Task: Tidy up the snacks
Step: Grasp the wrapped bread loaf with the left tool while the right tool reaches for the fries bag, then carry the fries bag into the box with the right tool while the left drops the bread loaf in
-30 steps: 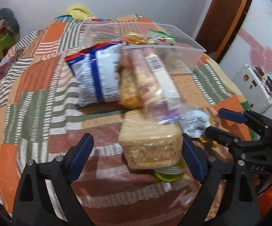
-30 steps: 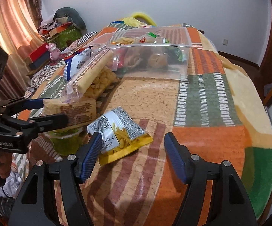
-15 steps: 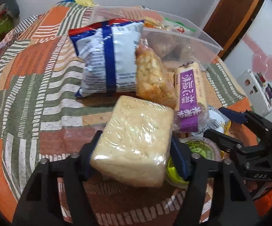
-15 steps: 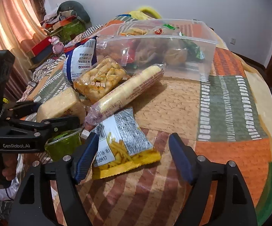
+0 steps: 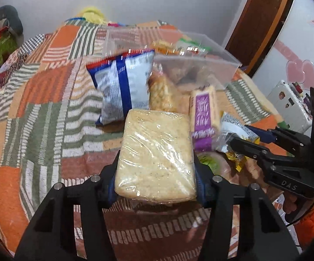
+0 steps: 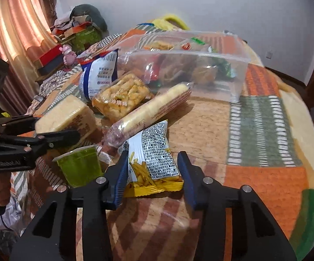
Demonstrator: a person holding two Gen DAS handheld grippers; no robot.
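Note:
My left gripper (image 5: 155, 165) is shut on a pale wrapped rice-cake block (image 5: 157, 154), held above the blanket; the block also shows in the right wrist view (image 6: 65, 115). My right gripper (image 6: 154, 174) has its jaws around a yellow fries packet (image 6: 154, 152) lying on the bed, closing on it. A clear plastic bin (image 6: 185, 69) with several snacks stands behind. In front of it lie a blue-white bag (image 6: 98, 74), an orange puff pack (image 6: 122, 95) and a long cracker sleeve (image 6: 152, 111). A green jelly cup (image 6: 80, 167) stands at the left.
The snacks lie on a patchwork blanket (image 6: 265, 130) in orange, green and brown. Cluttered boxes and a pink toy (image 6: 67, 54) are at the far left by the curtain. A white appliance (image 5: 289, 102) stands at the right in the left wrist view.
My left gripper closed on the rice-cake block and lifted it. My right gripper moved forward over the fries packet and narrowed around it. The cracker sleeve dropped flat beside the puff pack.

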